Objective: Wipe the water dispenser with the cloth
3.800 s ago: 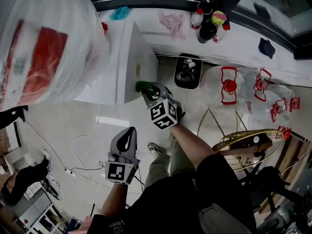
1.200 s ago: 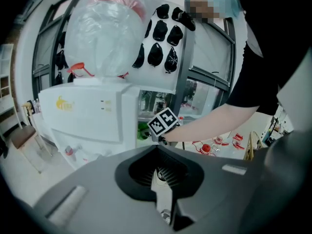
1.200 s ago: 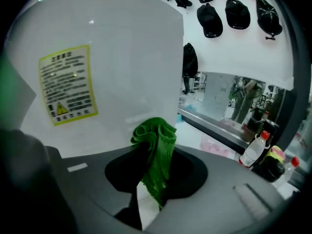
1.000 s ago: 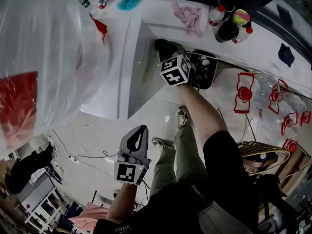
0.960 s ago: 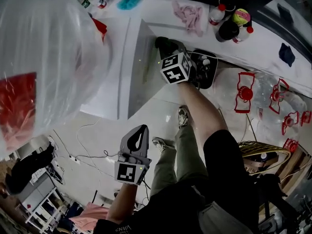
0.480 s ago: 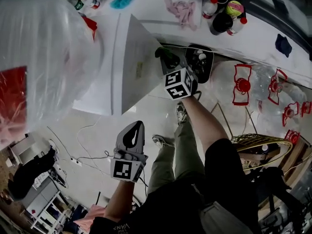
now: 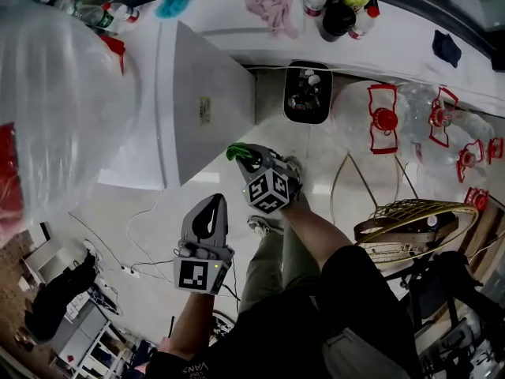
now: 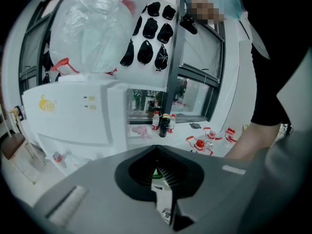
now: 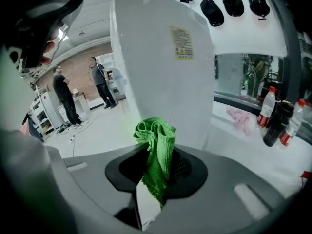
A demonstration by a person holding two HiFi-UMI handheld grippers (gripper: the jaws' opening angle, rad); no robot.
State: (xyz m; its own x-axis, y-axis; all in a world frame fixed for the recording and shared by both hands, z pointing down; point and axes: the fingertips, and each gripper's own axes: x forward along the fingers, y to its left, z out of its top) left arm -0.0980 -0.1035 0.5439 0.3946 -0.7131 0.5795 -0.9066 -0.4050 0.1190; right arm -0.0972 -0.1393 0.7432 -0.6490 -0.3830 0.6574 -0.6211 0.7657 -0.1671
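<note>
Half the cloth (image 9: 157,143) hides between the right gripper's (image 9: 156,185) fingers (image 9: 181,169).

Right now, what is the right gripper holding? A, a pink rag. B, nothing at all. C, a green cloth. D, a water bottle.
C: in the right gripper view, the right gripper is shut on a bunched green cloth, which sticks up out of it in front of the white water dispenser.

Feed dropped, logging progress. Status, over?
Right gripper shut on green cloth. Left gripper shut, empty. Cloth near water dispenser side panel, contact unclear. Nothing between them.
</note>
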